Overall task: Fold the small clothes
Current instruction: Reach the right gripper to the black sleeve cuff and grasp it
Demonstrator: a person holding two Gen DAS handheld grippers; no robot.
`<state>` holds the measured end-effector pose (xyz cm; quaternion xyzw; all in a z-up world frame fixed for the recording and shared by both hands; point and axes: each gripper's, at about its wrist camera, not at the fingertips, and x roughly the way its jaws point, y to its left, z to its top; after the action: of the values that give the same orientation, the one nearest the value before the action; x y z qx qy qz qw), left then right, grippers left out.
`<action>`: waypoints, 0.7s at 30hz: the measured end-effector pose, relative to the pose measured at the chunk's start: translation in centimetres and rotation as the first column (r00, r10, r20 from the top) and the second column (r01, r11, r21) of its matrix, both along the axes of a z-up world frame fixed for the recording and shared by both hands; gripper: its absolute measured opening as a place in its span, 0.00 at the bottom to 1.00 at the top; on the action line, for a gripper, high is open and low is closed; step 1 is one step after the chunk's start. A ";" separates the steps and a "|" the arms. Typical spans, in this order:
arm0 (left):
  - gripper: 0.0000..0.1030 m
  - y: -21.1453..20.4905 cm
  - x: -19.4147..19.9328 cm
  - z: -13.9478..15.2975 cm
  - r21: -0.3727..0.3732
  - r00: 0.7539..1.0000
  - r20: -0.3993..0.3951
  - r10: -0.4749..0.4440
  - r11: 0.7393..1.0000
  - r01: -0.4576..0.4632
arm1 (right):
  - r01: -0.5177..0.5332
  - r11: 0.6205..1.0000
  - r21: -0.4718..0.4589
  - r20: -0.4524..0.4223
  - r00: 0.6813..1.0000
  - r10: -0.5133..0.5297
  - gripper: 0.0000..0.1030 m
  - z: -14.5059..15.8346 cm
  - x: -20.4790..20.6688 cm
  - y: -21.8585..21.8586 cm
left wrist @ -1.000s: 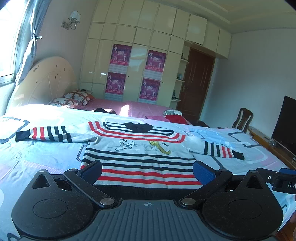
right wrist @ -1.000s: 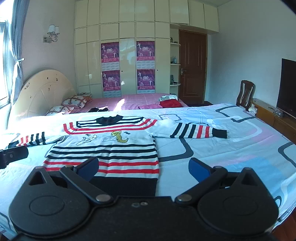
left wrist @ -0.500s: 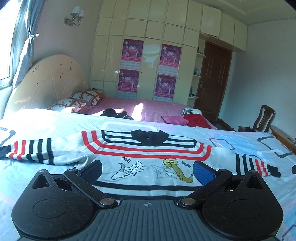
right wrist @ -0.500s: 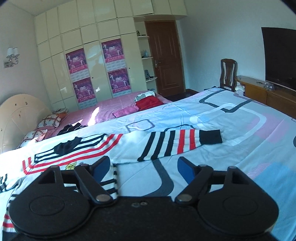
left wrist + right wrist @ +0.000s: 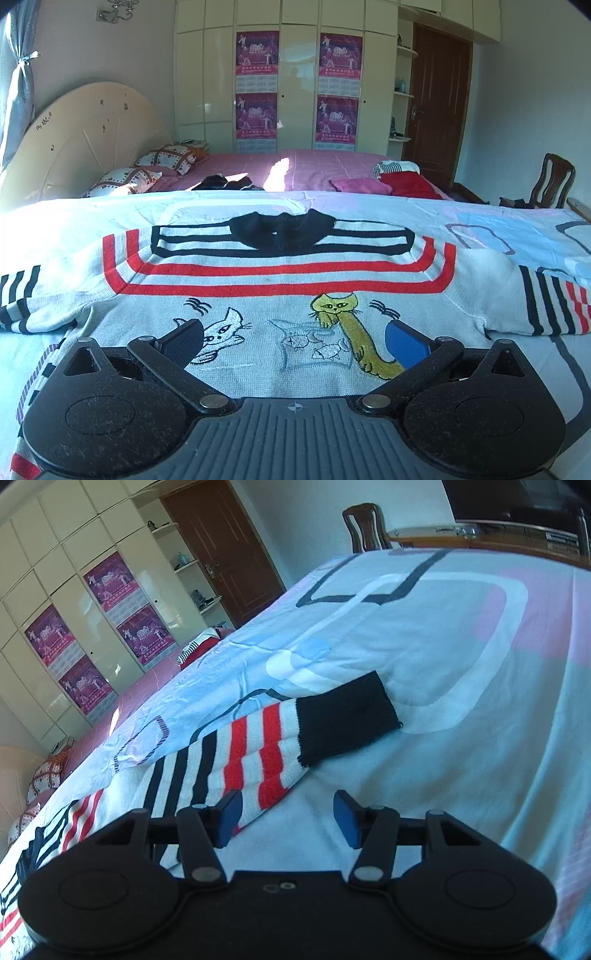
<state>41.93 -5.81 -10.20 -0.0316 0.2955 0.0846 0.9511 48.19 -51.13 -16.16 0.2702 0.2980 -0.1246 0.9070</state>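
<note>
A small white sweater (image 5: 280, 280) with red and black stripes, a black collar and cartoon cats lies flat, front up, on the light blue bedspread (image 5: 517, 236). My left gripper (image 5: 295, 341) hovers low over its chest, open, with nothing between the fingers. In the right wrist view the sweater's right sleeve (image 5: 258, 746) stretches out, ending in a black cuff (image 5: 347, 716). My right gripper (image 5: 286, 821) is tilted, just short of the sleeve's striped end. Its jaws are closing, with only the sleeve's lower edge near the left pad (image 5: 229, 818) and bare bedspread between them.
A second bed with a pink sheet (image 5: 295, 166), pillows (image 5: 147, 170) and loose clothes (image 5: 402, 181) lies beyond. A wardrobe wall with posters (image 5: 295, 88), a brown door (image 5: 436, 103), a wooden chair (image 5: 554, 181) and a TV bench (image 5: 517, 535) stand further off.
Both grippers moved forward and down toward the sweater. The left now sits over the chest. The right swung right, rolled, reached the right sleeve, and its jaws have narrowed.
</note>
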 end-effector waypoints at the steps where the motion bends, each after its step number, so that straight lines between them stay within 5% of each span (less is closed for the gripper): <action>1: 1.00 -0.1 0.4 -0.2 0.000 1.000 -0.005 0.001 1.000 -0.001 | 0.010 1.000 0.025 0.005 1.000 -0.010 0.51 -0.6 0.4 -0.4; 7: 1.00 0.9 2.6 -0.8 -0.018 0.999 -0.015 0.052 0.998 -0.053 | 0.032 0.997 0.074 0.079 0.996 -0.038 0.50 -1.8 2.4 -1.8; 13: 1.00 2.8 3.1 -0.6 -0.025 0.994 -0.015 0.104 0.994 -0.104 | 0.057 0.995 0.079 0.088 0.994 -0.064 0.32 -1.9 3.8 -2.8; 18: 1.00 5.6 2.0 -0.2 -0.017 0.989 -0.011 0.145 0.989 -0.146 | 0.058 0.998 -0.031 0.045 0.997 -0.056 0.11 -1.4 4.5 -2.1; 21: 1.00 7.9 1.2 -0.2 -0.017 0.985 -0.017 0.173 0.985 -0.173 | 0.033 0.993 -0.111 0.048 0.998 -0.028 0.09 0.0 4.9 -0.4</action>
<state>43.17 2.08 -10.40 -0.0652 0.2995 0.1645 0.9375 53.05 -51.54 -16.21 0.2262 0.2653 -0.1486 0.9254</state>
